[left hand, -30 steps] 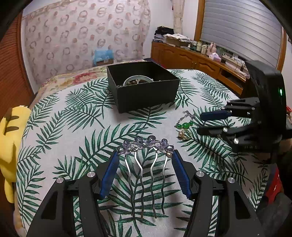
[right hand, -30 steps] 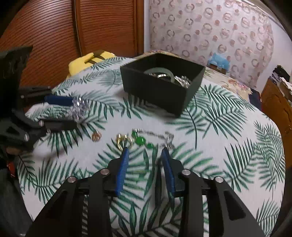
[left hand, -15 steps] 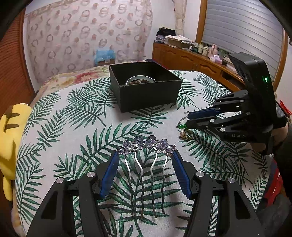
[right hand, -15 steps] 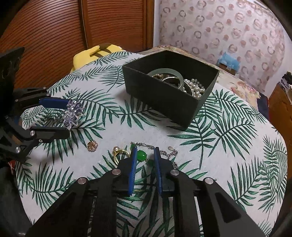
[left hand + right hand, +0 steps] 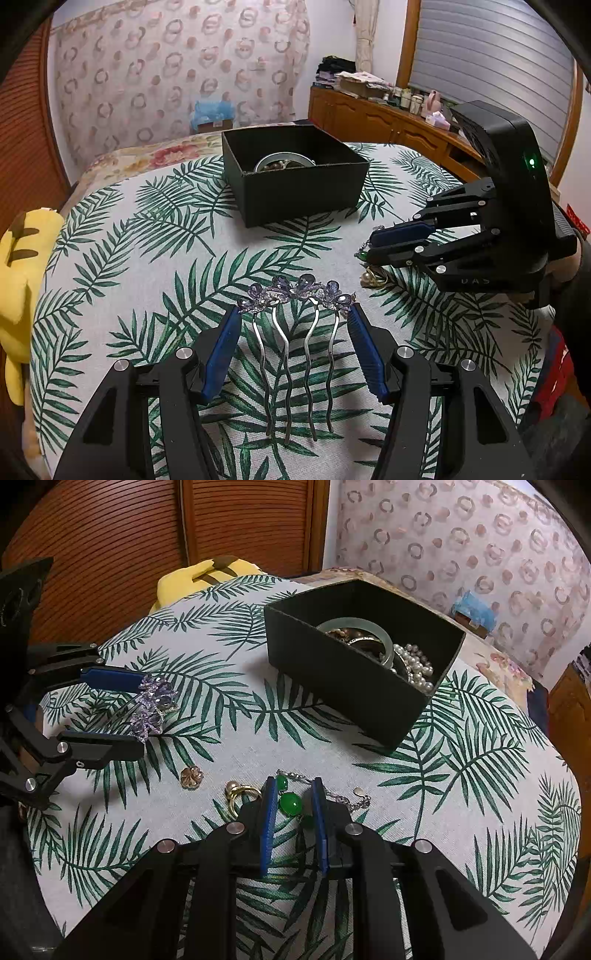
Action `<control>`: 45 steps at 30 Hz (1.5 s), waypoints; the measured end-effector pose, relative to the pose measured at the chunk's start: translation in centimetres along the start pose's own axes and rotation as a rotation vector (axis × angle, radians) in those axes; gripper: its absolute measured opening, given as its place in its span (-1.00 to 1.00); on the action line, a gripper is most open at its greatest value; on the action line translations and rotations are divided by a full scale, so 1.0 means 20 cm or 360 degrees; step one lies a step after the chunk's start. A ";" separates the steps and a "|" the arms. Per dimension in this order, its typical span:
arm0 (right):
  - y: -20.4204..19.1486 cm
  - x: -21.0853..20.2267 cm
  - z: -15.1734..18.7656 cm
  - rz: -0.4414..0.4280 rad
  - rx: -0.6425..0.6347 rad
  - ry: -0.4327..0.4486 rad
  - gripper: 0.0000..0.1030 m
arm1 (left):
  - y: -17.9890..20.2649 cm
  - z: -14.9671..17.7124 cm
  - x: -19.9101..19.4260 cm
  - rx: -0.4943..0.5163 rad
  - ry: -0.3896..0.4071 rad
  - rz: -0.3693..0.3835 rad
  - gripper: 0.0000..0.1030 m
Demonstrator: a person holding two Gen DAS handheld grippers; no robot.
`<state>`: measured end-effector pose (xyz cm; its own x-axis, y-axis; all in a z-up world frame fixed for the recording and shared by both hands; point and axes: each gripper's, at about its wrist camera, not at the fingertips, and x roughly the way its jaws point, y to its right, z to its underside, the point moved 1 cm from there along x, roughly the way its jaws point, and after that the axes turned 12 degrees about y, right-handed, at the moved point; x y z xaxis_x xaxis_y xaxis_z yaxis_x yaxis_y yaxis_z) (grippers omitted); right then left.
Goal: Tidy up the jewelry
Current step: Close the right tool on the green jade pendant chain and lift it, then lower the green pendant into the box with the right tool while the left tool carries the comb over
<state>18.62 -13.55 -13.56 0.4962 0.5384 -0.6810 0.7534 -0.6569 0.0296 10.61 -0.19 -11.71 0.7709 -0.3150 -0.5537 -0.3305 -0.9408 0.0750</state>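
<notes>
A silver hair comb with purple stones (image 5: 295, 299) lies on the leaf-print cloth between the fingers of my left gripper (image 5: 295, 310), which touch its ends; it also shows in the right wrist view (image 5: 153, 709). My right gripper (image 5: 293, 786) is narrowed around a green-bead bracelet (image 5: 290, 803) that lies on the cloth, with small gaps to the beads. It also shows in the left wrist view (image 5: 373, 243). A black box (image 5: 354, 679) holds a jade bangle, pearls and other jewelry.
A gold ring with a pearl (image 5: 238, 795) and a small bronze flower piece (image 5: 192, 777) lie left of the bracelet. A yellow plush toy (image 5: 18, 280) sits at the table's left edge. A wooden cabinet (image 5: 388, 122) stands behind.
My right gripper moved forward over the green bracelet and narrowed around it. My left gripper stayed around the hair comb.
</notes>
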 end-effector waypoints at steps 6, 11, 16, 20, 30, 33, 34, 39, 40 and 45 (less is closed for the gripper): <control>-0.02 -0.02 0.02 0.0028 -0.0019 0.0001 -0.72 | 0.00 0.00 0.00 0.0000 0.0009 -0.0001 0.10; 0.02 -0.09 -0.01 0.0025 0.0050 0.0076 -0.72 | 0.00 -0.03 0.00 -0.0005 0.0034 -0.0007 0.10; 0.04 -0.19 -0.07 0.0035 0.0067 0.0168 -0.72 | 0.02 -0.07 -0.01 0.0001 0.0065 -0.0007 0.10; 0.05 -0.25 -0.13 0.0051 0.0060 0.0227 -0.72 | 0.03 -0.12 0.00 0.0001 0.0087 -0.0008 0.10; 0.13 -0.35 -0.29 0.0114 0.0072 0.0344 -0.72 | 0.00 -0.26 0.03 -0.0008 0.0159 -0.0029 0.10; 0.17 -0.36 -0.36 0.0138 0.0075 0.0377 -0.71 | -0.01 -0.30 0.04 -0.0016 0.0182 -0.0038 0.10; 0.18 -0.36 -0.38 0.0146 0.0076 0.0388 -0.71 | -0.02 -0.32 0.04 -0.0018 0.0188 -0.0041 0.10; 0.23 -0.37 -0.47 0.0185 0.0075 0.0426 -0.71 | -0.04 -0.39 0.05 -0.0019 0.0226 -0.0049 0.10; 0.23 -0.36 -0.49 0.0194 0.0076 0.0432 -0.71 | -0.04 -0.40 0.05 -0.0018 0.0231 -0.0050 0.10; 0.30 -0.31 -0.55 0.0233 0.0093 0.0437 -0.71 | -0.07 -0.46 0.08 -0.0026 0.0241 -0.0061 0.10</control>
<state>24.80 -14.92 -1.14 0.7018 0.5528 -0.4493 0.6430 -0.7630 0.0654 17.28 -0.55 -5.11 0.8564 -0.2932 -0.4250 -0.2916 -0.9539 0.0704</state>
